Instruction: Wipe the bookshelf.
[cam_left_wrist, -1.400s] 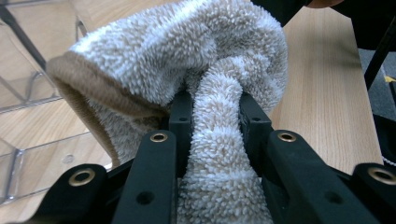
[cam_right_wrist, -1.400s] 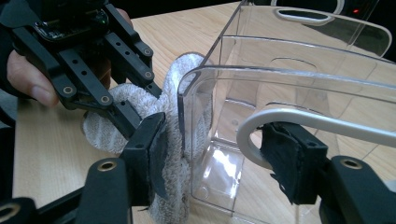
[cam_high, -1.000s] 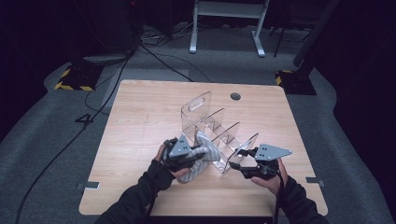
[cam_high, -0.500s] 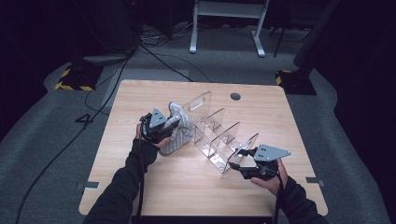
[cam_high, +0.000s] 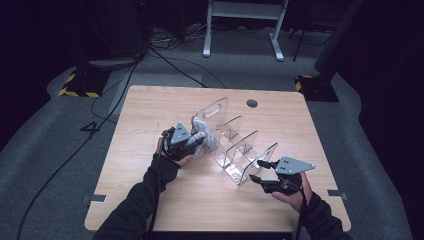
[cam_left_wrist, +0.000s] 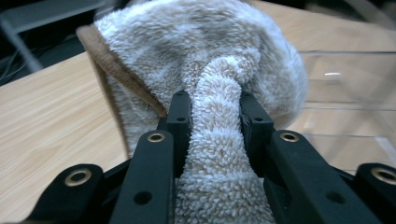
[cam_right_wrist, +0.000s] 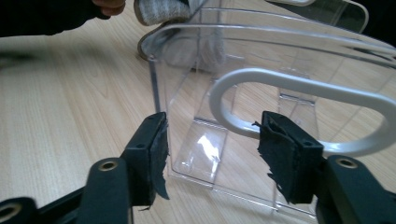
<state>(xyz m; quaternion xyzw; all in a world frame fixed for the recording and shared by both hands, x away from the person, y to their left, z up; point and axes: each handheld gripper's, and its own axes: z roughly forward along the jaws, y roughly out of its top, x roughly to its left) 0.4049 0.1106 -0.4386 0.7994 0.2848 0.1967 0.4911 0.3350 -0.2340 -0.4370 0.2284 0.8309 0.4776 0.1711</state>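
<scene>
The cloth (cam_high: 202, 137) lies left of the rack (cam_high: 235, 142) on the table (cam_high: 150, 110).

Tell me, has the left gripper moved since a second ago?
Yes. The left gripper, shut on the cloth, has gone from the near end of the clear rack toward its far end, away from the person.

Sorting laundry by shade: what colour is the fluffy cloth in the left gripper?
Off-white cloth with a tan edge, clearest in the left gripper view.

Clear acrylic rack (cam_high: 235, 145) blocking table (cam_high: 150, 107) centre, open wood left, far and near of it
</scene>
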